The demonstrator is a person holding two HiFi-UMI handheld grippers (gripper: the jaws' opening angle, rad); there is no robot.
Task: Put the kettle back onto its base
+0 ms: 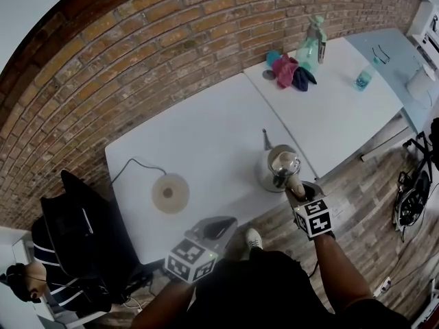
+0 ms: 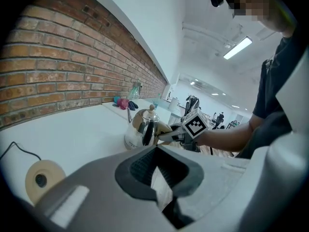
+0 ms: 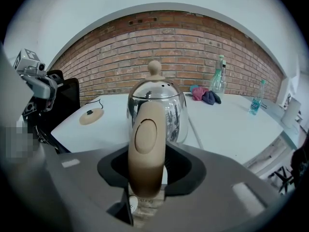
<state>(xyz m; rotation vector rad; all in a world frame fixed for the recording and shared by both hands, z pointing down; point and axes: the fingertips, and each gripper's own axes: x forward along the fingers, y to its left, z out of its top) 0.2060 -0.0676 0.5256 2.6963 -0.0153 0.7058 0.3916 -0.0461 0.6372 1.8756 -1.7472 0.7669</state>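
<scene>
A shiny steel kettle [image 1: 278, 168] with a beige handle [image 3: 147, 146] stands upright on the white table [image 1: 206, 136], near its front right edge. My right gripper [image 1: 297, 188] is shut on that handle, which fills the gap between the jaws in the right gripper view. The round beige base [image 1: 170, 193] lies on the table to the left, apart from the kettle, with its cord [image 1: 130, 164] running back. My left gripper [image 1: 218, 226] hovers off the table's front edge, between base and kettle, shut on nothing. In the left gripper view the kettle [image 2: 142, 127] is ahead and the base [image 2: 41, 179] is at the lower left.
A second white table [image 1: 343, 115] adjoins at the right, carrying a spray bottle [image 1: 312, 43], bunched cloths [image 1: 291, 72] and a small blue bottle [image 1: 363, 79]. A brick wall [image 1: 137, 67] runs behind. A black chair [image 1: 82, 232] and a seated person are at the lower left.
</scene>
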